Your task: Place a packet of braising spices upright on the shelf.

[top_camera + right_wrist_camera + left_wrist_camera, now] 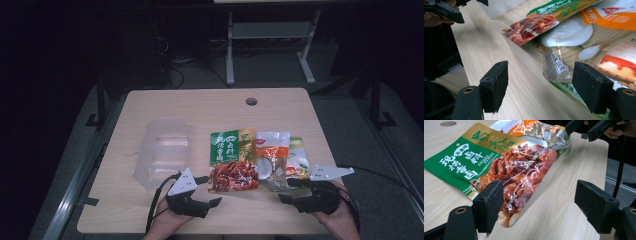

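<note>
Tabletop: green packet just ahead of gaping left gripper

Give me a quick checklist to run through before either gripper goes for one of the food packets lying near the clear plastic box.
1. Left gripper jaws open, nothing between the pads: ok.
2. Right gripper jaws open and empty: ok.
3. Green and red packet within reach, its near corner just ahead of the left gripper: ok.
4. Packets lying separately: not ok; the green and red packet overlaps the orange and white packet, which lies on a third packet.
5. Clear plastic box free to receive a packet: cannot tell; its contents and lid are hard to read.
6. Grippers apart, bare table between them: ok.
</note>
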Demonstrator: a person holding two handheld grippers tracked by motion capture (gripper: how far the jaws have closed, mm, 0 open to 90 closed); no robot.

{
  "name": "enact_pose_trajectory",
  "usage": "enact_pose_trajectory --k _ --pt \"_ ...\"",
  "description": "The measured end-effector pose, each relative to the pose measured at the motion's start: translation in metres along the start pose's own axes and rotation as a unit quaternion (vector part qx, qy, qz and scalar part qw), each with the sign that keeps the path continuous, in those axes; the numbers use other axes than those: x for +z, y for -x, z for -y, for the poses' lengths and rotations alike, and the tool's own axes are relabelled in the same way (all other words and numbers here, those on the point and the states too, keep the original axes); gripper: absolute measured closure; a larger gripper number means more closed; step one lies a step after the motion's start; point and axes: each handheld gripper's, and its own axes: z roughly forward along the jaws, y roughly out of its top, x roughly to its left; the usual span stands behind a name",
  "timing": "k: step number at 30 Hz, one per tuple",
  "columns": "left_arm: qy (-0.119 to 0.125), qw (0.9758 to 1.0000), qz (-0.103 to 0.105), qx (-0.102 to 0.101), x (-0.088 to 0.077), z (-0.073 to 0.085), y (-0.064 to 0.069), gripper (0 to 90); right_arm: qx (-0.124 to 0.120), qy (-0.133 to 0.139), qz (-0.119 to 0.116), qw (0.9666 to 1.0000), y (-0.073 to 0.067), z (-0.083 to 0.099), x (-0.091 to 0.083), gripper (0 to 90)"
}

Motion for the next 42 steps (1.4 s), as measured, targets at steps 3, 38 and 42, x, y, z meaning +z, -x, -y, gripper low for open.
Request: enact_pose_trajectory --k 3,38,42 --pt "0.002 1.0 0.0 -0.002 0.002 -0.002 0.0 23.0 -0.004 0.004 -0.001 1.0 -0.002 -0.005 -0.001 28.3" --pt "-0.06 0.9981 -0.017 -0.001 0.047 -0.018 -0.014 44.4 -0.014 -0.079 0.007 0.9967 0.03 -0.132 0.065 30.3" --pt "-0.062 0.9979 -0.019 -0.005 0.047 -0.016 -0.015 47.2 0.003 -0.098 0.017 0.995 0.04 -0.143 0.077 30.8"
